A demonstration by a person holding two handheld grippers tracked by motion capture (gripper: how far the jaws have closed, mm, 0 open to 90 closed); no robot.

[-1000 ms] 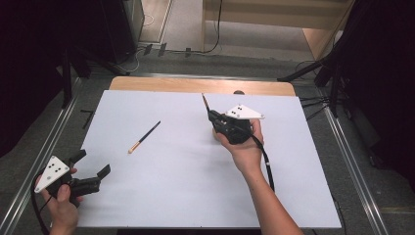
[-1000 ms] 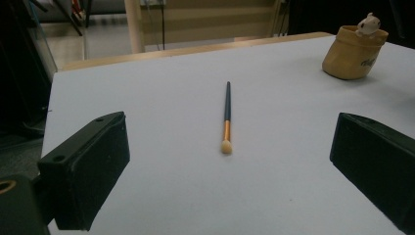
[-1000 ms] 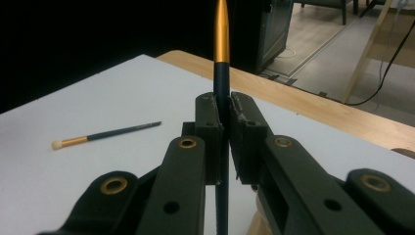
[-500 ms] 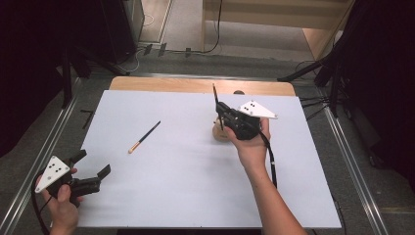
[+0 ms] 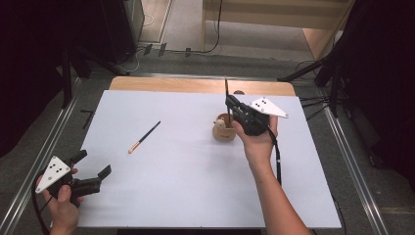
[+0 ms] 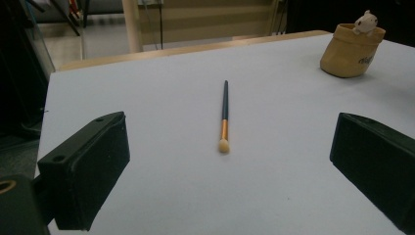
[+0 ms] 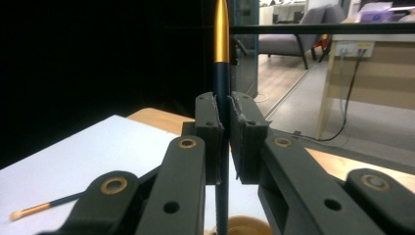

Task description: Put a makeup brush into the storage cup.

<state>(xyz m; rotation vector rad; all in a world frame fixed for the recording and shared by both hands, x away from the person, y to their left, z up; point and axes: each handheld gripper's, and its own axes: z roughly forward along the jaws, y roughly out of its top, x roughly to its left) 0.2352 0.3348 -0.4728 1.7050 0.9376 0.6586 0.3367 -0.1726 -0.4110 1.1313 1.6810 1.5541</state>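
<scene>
High view, right gripper (image 5: pixel 229 100) pinching upright brush (image 5: pixel 226 88) above tan cup (image 5: pixel 224 128) on bench (image 5: pixel 195 186), left gripper (image 5: pixel 93 169) spread at near-left corner, left gripper view, second brush (image 6: pixel 224 116) lying flat between wide jaws, right gripper view, pads (image 7: pixel 209 132) pressed on dark handle, gold ferrule above.

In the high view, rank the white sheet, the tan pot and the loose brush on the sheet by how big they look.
1. White sheet, by far the largest.
2. Loose brush and tan pot: unsure. The brush looks longer but very thin; the pot looks shorter but bulkier, and the right gripper partly hides it.
</scene>
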